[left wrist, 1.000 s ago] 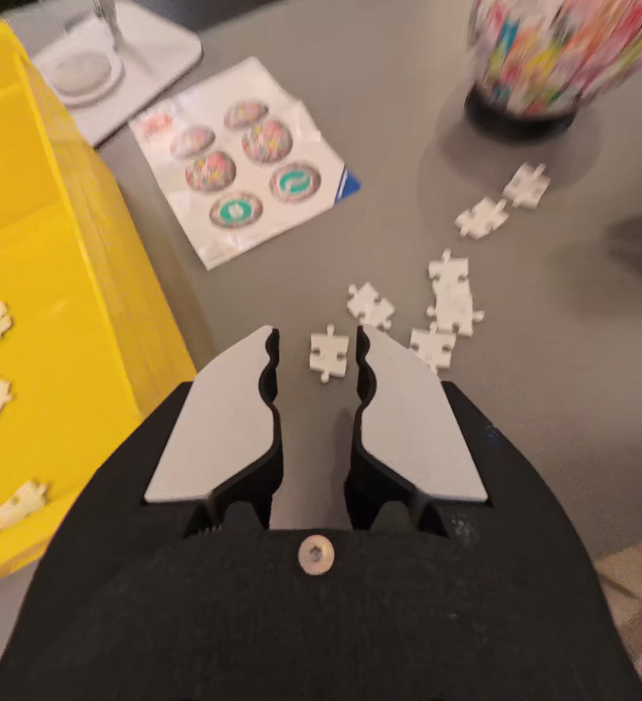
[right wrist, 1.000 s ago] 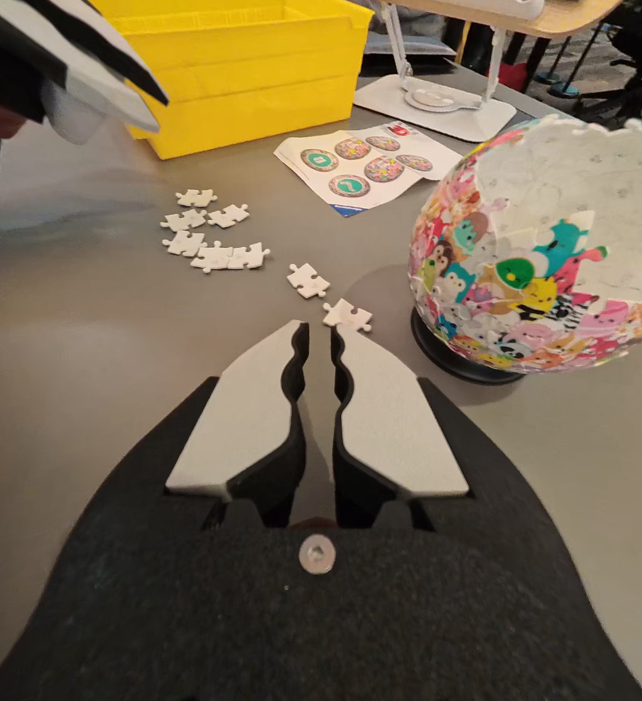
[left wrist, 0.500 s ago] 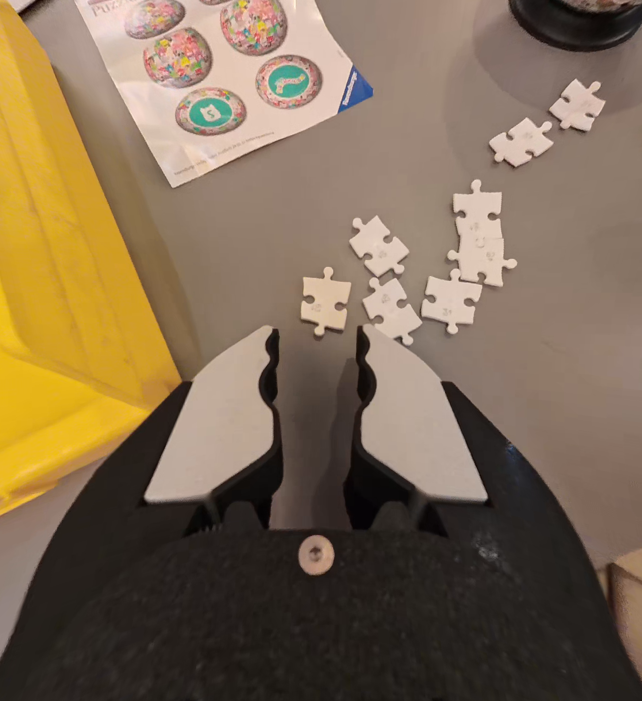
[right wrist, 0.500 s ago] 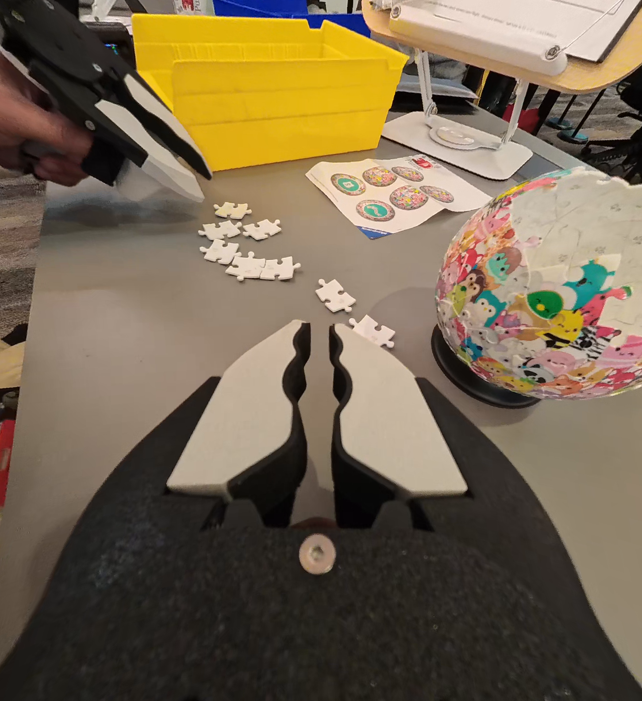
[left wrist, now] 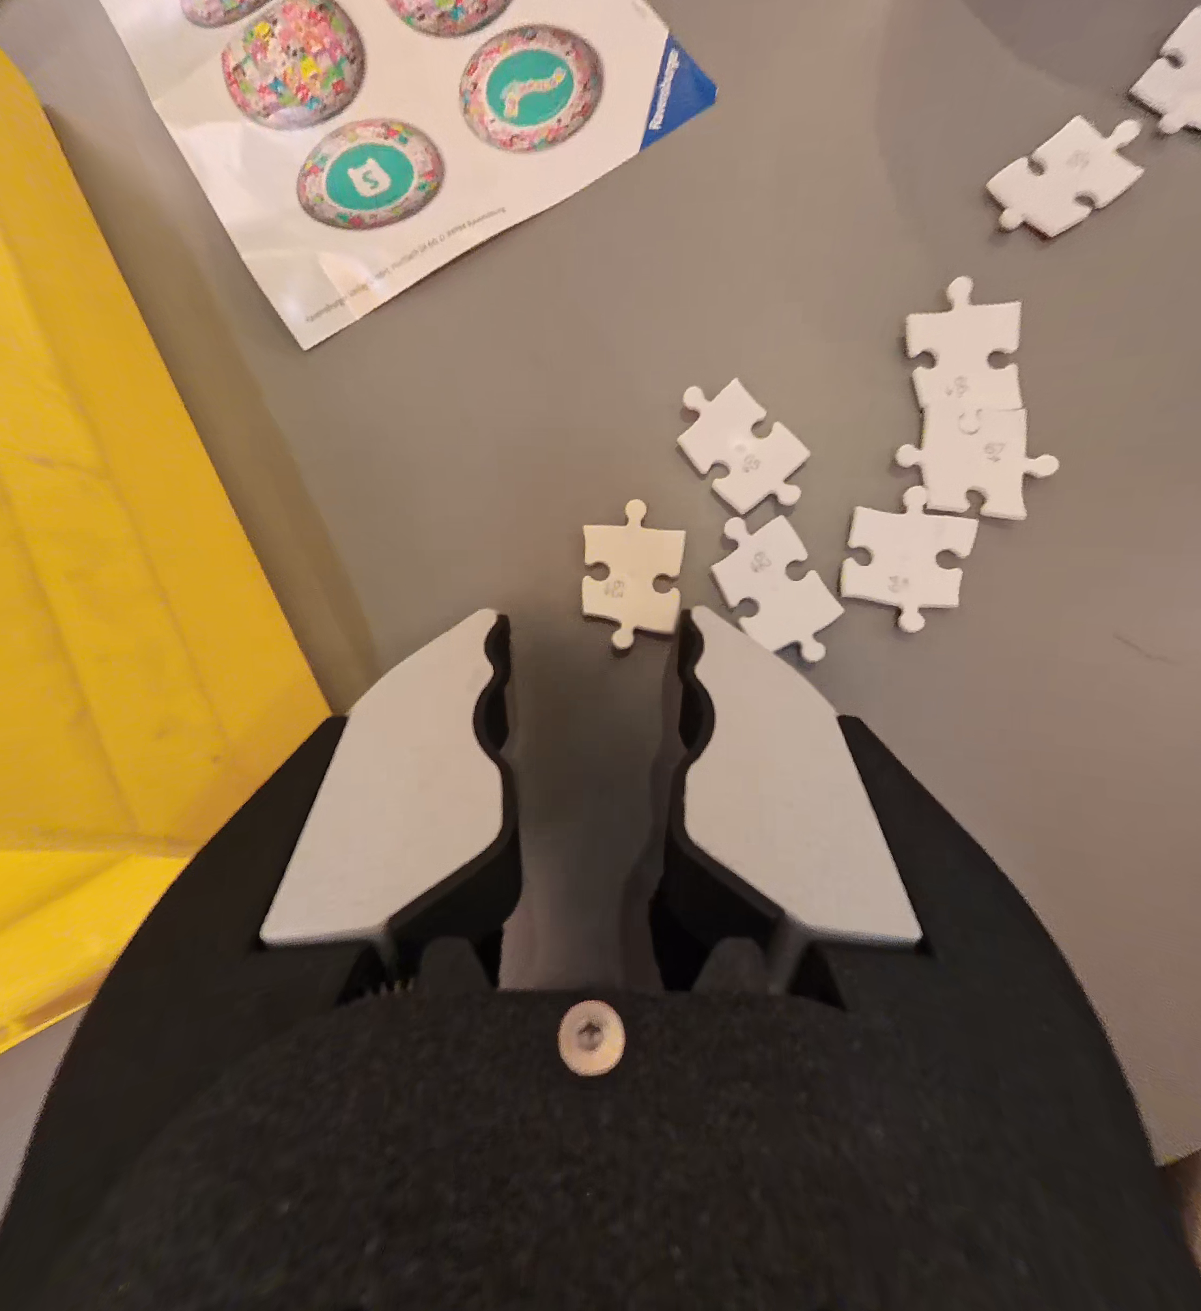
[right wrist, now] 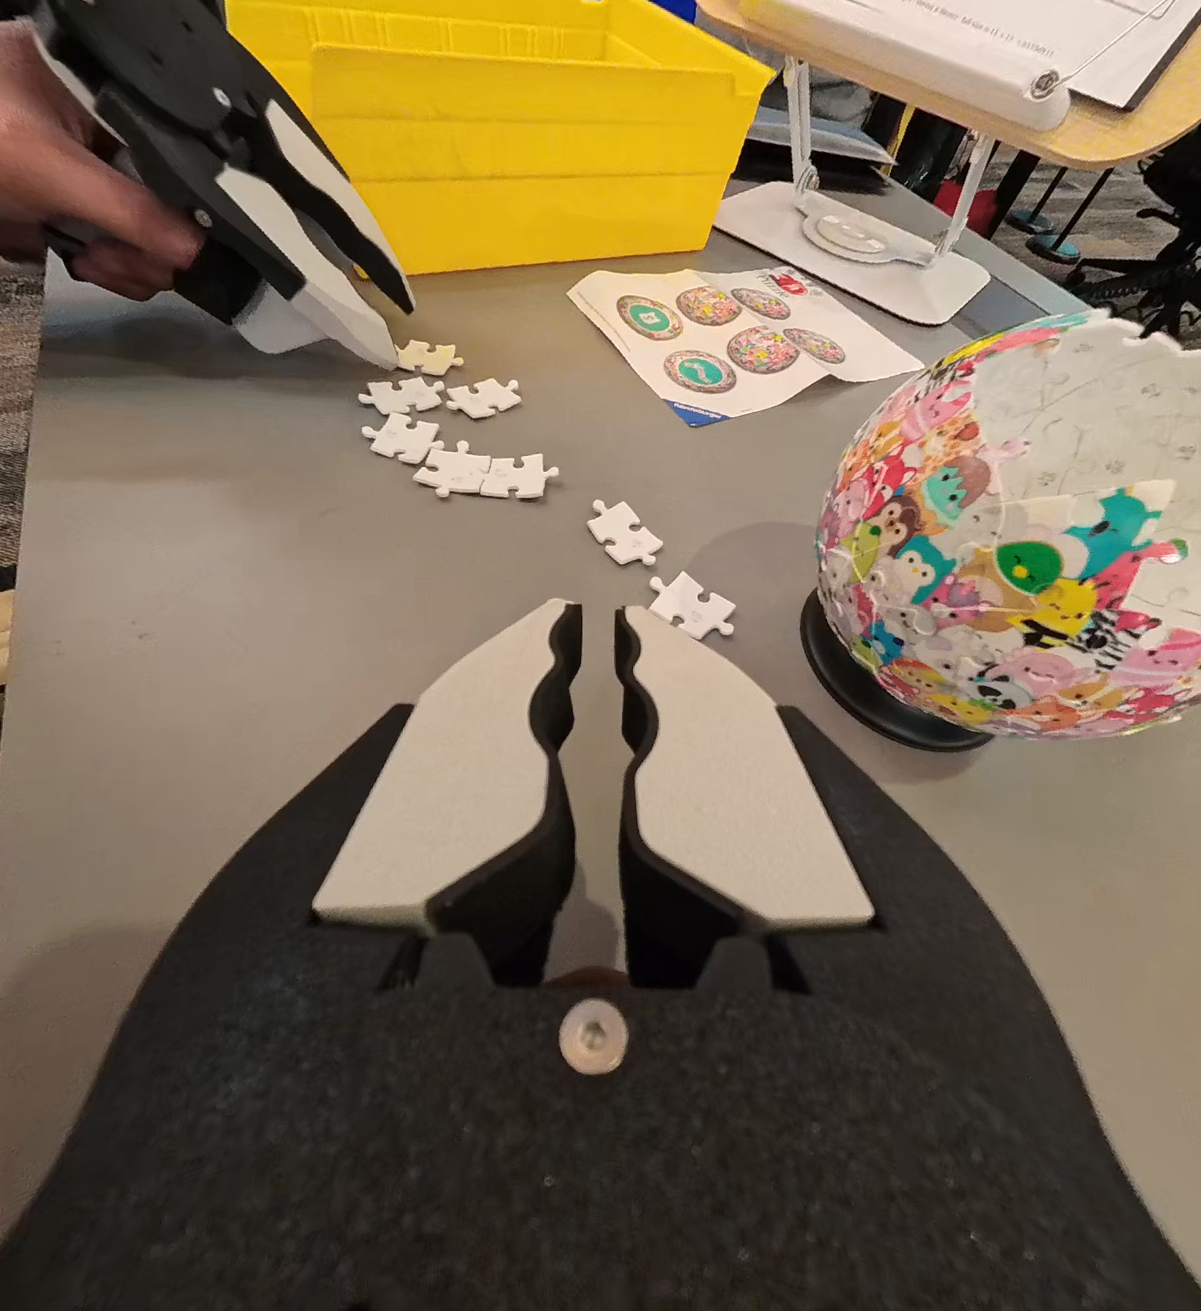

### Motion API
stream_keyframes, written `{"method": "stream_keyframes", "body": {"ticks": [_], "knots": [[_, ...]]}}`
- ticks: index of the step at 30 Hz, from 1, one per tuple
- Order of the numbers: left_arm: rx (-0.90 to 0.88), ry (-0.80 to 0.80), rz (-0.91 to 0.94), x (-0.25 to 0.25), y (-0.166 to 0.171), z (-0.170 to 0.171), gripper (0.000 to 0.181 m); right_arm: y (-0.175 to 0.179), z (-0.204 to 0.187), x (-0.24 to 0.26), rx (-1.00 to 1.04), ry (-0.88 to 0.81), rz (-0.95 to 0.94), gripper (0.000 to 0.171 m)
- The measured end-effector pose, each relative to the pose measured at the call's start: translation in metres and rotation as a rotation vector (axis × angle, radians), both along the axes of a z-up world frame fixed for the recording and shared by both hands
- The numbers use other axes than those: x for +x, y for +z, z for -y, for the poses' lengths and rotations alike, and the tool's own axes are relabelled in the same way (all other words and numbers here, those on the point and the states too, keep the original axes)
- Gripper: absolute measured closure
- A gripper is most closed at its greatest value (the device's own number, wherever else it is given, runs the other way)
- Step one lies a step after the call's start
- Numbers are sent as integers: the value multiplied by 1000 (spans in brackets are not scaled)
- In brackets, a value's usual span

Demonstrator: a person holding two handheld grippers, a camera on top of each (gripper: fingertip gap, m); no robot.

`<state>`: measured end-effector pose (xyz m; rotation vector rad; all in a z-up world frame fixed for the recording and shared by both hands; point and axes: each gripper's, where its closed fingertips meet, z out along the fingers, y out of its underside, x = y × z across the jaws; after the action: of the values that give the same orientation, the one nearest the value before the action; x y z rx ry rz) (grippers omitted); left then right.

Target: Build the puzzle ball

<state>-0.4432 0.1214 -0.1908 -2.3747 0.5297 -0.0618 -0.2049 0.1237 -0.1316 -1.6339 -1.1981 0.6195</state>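
now left gripper (left wrist: 594, 624) agape at cream puzzle piece (left wrist: 631, 571); right gripper (right wrist: 598, 617) near-closed

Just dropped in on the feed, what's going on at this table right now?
A person is building a puzzle ball, which sits part-finished on a black stand. The left gripper is open, low over the table, its tips at a cream piece beside the yellow bin; nothing is gripped yet. More loose pieces lie nearby. The right gripper hangs nearly shut and empty, near the ball.
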Motion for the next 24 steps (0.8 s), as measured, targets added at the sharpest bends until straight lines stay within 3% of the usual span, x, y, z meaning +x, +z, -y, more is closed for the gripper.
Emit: {"method": "stream_keyframes", "body": {"ticks": [16,24], "knots": [[-8,-10,9,7,-3,-1,141,-7,-1,-1,-9,5,28,163],[-9,-17,0,13,-3,1,153,-17,-3,1,14,-17,112,166]]}}
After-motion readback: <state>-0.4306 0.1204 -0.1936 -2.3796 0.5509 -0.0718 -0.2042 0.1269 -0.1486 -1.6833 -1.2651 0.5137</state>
